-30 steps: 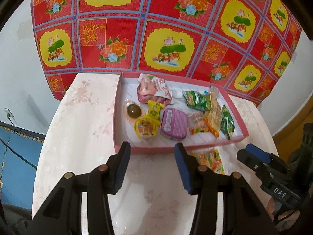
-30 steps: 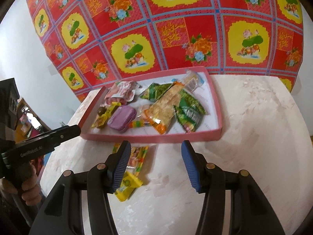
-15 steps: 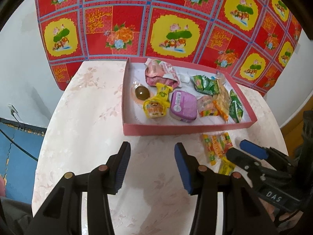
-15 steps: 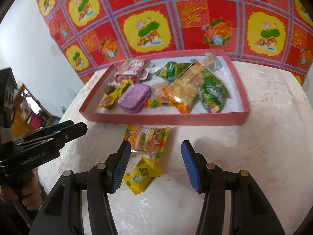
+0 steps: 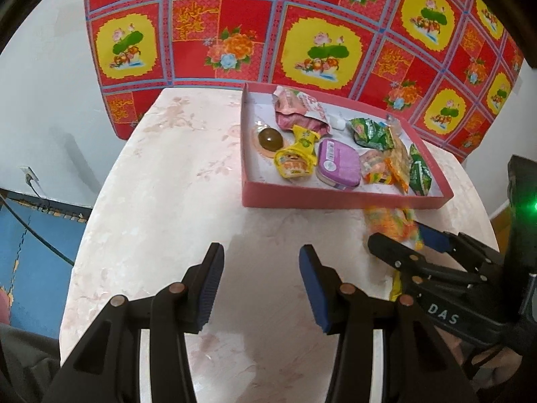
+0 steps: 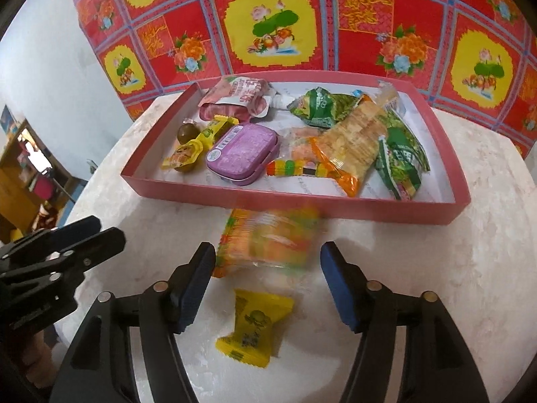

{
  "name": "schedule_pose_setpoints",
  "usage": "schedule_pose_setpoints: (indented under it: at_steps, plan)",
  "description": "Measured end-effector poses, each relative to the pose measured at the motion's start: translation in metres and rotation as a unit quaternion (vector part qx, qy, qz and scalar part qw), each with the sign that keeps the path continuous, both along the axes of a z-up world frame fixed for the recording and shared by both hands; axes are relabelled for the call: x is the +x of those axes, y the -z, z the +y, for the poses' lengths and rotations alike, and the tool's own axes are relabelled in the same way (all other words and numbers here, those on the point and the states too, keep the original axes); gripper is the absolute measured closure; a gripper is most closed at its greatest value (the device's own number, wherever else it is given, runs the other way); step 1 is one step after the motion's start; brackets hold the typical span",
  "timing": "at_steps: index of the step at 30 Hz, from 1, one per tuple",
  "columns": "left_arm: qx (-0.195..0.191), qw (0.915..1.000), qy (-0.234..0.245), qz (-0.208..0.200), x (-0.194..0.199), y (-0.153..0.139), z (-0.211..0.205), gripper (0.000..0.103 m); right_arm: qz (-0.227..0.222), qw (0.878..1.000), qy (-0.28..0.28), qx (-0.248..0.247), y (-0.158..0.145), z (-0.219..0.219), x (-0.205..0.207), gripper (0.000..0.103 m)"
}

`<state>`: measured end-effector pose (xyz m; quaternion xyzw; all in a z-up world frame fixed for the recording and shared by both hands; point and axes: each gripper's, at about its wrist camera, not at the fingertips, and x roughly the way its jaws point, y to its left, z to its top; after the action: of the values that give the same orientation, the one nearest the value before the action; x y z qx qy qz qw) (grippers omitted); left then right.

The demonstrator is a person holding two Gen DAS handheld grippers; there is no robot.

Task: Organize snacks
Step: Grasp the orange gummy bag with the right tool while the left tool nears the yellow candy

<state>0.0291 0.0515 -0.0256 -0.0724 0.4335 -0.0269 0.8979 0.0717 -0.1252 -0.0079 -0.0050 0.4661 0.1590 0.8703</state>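
Behind my round pink table [image 5: 161, 181] hangs a big red cloth [image 6: 335, 27] with yellow flower patches. On the table sits my pink tray [image 6: 302, 203], and it is full of snacks: a purple tin [image 6: 241, 151], a brown ball candy [image 6: 186, 133], a pink pouch [image 6: 238, 99], green packs [image 6: 399, 154] and an orange cracker bag [image 6: 352, 141].

Two snacks are not in the tray. One is a long gummy pack [image 6: 265, 241] with orange and green colors. It lies on the table just in front of the tray's near wall. Its long side goes from left to right, a bit tilted, and it looks blurry. The other is a small yellow candy [image 6: 255, 325]. It lies nearer to me, and its long side points up toward the tray.

Half a second ago my right tongs were farther back. Now my right tongs [image 6: 268, 288] have come closer to these two snacks, so the snacks look bigger. The gummy pack is right at the tips, and the yellow candy is between the two arms. The blue tips are wide apart and hold nothing.

My left tongs [image 5: 258, 285] have swung left, so the tray now sits more to the right in their view. They are also wide apart, over bare table, holding nothing
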Motion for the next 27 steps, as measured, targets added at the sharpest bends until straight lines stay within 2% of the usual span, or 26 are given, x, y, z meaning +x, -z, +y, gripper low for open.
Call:
schedule_pose_setpoints:
  at_steps: [4,10,12,19,27]
  plan:
    - [-0.004,1.0000,-0.001,0.001,-0.001,0.001,-0.001,0.054,0.000,1.000,0.002,-0.010,0.000,0.002,0.001,0.037]
    - [0.003,1.0000,0.005,-0.004,-0.005,-0.002,-0.007,0.054,-0.001,1.000,0.009,-0.009,-0.002,-0.002,0.003,0.051]
    - [0.002,1.0000,0.004,-0.004,-0.006,-0.002,-0.007,0.054,-0.002,1.000,0.007,0.000,-0.002,-0.005,0.003,0.059]
    - [0.012,0.9999,0.006,-0.008,-0.009,-0.005,-0.011,0.054,-0.004,0.999,0.010,0.035,-0.003,-0.014,0.000,0.064]
    - [0.019,0.9997,0.014,-0.007,-0.009,-0.005,-0.021,0.054,-0.018,0.997,0.025,0.066,-0.017,-0.029,-0.006,0.064]
